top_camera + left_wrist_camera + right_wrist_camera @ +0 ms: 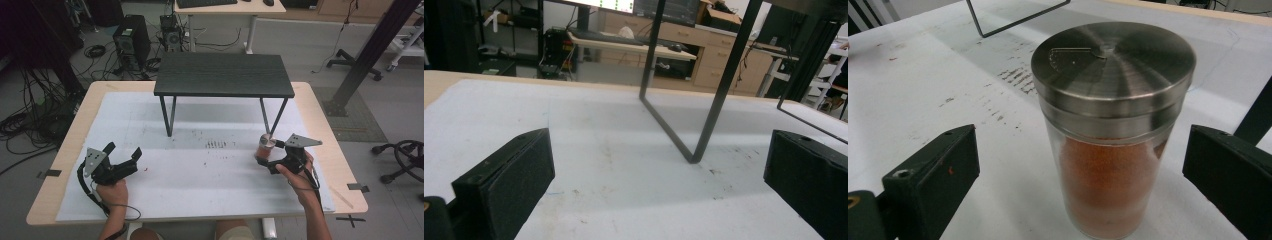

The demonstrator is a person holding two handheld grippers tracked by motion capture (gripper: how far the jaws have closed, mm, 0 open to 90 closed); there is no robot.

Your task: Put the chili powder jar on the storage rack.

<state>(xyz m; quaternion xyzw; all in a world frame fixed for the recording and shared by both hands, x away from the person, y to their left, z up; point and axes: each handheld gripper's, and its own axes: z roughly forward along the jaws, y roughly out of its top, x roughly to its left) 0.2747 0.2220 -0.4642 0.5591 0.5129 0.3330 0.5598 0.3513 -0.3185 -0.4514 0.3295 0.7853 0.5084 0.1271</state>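
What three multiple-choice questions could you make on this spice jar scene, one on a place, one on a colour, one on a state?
1. Where does the spice jar stand?
A. on the black shelf's top
B. on the white mat, between the right gripper's jaws
C. beside the left gripper

2. What colour is the powder inside?
A. green
B. white
C. orange-red

3. How does the left gripper stand?
A. open, holding nothing
B. shut on the jar
C. shut on a cable

Answers: B, the right gripper view shows the jar upright between the black jaws; C, the powder shows through the glass; A, its jaws are apart over bare mat.
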